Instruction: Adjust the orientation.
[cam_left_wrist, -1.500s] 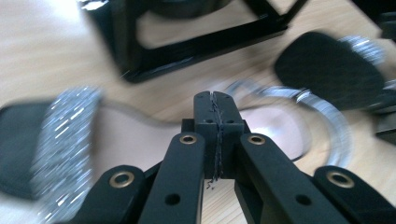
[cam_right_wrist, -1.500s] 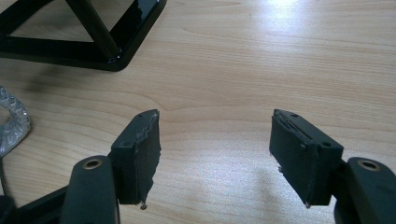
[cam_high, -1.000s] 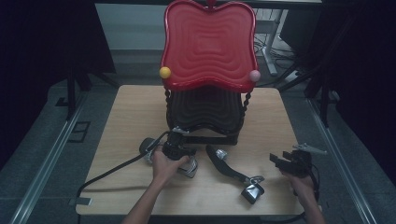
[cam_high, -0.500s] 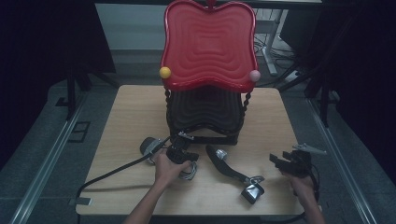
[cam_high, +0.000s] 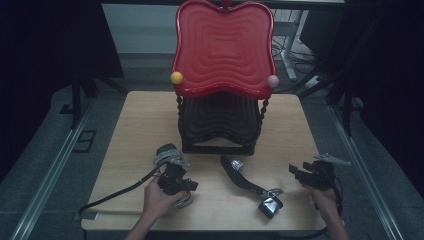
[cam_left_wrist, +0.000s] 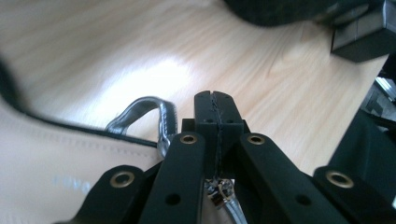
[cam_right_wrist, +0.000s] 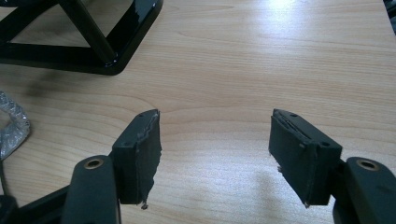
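Note:
My left gripper (cam_high: 181, 183) lies low over the wooden table (cam_high: 140, 125), in front of the stand. In the left gripper view its jaws (cam_left_wrist: 215, 110) are shut, tips pressed together with nothing visible between them. A silvery looped band (cam_left_wrist: 148, 112) lies against their left side, and a bit of silver chain (cam_left_wrist: 217, 193) hangs under the linkage. My right gripper (cam_high: 298, 173) rests near the table's right front corner. Its jaws (cam_right_wrist: 215, 154) are open over bare wood.
A stand with a red wavy tray (cam_high: 224, 47) over a black one (cam_high: 220, 120) occupies the table's middle back; its black base (cam_right_wrist: 112, 56) is near the right gripper. A black strap with a buckle (cam_high: 252, 186) lies between the hands. A silvery round object (cam_high: 167, 152) sits left of the stand.
My left hand and its gripper have pulled back from the stand's base toward the table's front edge, and the silvery piece beside it came along. The right gripper has stayed put.

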